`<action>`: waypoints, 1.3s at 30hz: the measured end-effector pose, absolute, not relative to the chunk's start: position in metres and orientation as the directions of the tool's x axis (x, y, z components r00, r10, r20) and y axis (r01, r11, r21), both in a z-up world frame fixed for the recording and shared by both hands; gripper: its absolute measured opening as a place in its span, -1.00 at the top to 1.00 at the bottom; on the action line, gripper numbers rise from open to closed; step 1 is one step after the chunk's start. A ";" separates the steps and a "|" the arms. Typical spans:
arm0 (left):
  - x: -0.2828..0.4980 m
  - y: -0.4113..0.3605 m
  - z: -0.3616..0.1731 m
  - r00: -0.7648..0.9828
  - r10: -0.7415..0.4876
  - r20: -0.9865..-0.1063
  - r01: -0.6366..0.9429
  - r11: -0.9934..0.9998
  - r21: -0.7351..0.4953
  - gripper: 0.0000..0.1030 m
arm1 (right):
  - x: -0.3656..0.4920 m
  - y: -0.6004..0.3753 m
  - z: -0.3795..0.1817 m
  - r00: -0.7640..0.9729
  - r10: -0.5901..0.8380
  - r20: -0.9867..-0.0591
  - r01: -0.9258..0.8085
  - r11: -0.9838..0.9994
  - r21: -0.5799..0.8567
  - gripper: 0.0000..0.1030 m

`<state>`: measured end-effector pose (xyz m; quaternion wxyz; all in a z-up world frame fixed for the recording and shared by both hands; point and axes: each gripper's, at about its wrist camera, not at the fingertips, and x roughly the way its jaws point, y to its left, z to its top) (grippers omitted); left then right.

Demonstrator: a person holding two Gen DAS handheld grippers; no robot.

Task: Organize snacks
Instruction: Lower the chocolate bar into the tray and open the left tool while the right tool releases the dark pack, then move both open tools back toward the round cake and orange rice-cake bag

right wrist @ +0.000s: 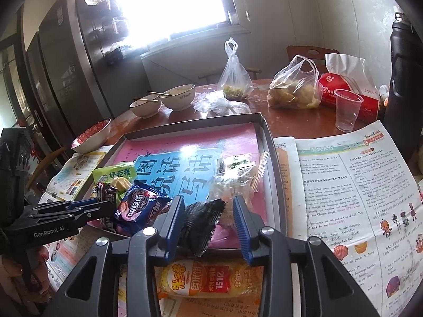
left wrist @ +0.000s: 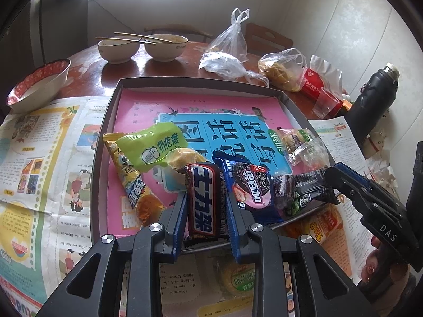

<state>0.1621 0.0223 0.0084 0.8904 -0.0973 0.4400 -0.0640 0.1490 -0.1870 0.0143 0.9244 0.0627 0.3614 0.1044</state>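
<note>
Left wrist: snacks in tray

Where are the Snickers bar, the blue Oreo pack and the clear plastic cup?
Snickers bar (left wrist: pixel 205 200), left wrist view, middle of its wrapper.
Blue Oreo pack (left wrist: pixel 251 187), left wrist view, on the printed cookie.
Clear plastic cup (right wrist: pixel 346 111), right wrist view, its side wall.

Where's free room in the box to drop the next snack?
The far half of the box is bare, between its back wall and the green packet. The near edge is crowded: the chocolate bar in the left gripper, cookie pack, black packet.
</note>
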 end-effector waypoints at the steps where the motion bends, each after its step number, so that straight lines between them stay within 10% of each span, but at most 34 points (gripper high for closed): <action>1: 0.162 0.022 0.009 0.605 -0.199 -0.771 0.028 0.973 -0.229 0.44 | 0.149 -0.187 0.015 0.717 0.241 -0.654 -0.150 0.970 0.193 0.25; 25: 0.149 0.028 0.023 0.636 -0.206 -0.743 0.028 0.969 -0.245 0.42 | 0.138 -0.187 0.028 0.737 0.260 -0.624 -0.167 0.965 0.205 -0.01; 39: 0.130 0.032 0.041 0.658 -0.206 -0.725 0.035 0.969 -0.243 -0.03 | 0.122 -0.193 0.042 0.760 0.247 -0.601 -0.160 0.968 0.196 -0.23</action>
